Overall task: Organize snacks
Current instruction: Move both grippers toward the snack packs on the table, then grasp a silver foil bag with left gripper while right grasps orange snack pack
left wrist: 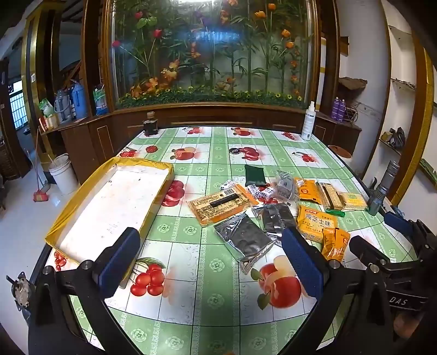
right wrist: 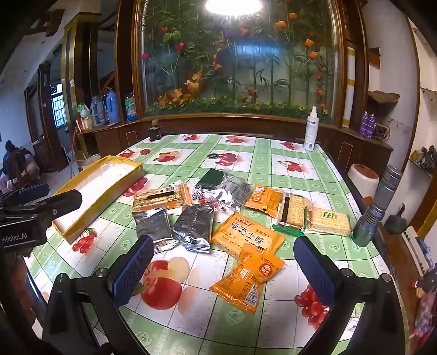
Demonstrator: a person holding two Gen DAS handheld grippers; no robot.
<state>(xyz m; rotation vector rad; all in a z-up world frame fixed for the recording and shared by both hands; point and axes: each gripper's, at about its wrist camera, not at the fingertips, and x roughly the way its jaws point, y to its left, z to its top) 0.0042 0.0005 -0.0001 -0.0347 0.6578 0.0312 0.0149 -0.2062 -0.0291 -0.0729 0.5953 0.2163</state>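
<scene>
A table [right wrist: 245,153] covered with a green-checked fruit-print cloth stands before a dark wooden cabinet [left wrist: 207,114] carrying a large glass display of artificial flowers and bamboo [left wrist: 213,52], lit by a ceiling lamp [right wrist: 233,5], with white walls [left wrist: 363,54] to the right and a glossy white floor [left wrist: 24,213] to the left.

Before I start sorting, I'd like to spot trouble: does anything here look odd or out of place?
Nothing is spilled or torn. The snack packets lie scattered and overlapping beside the empty yellow-rimmed tray. A metal flashlight stands among them at the table edge, and it is not a snack.
</scene>
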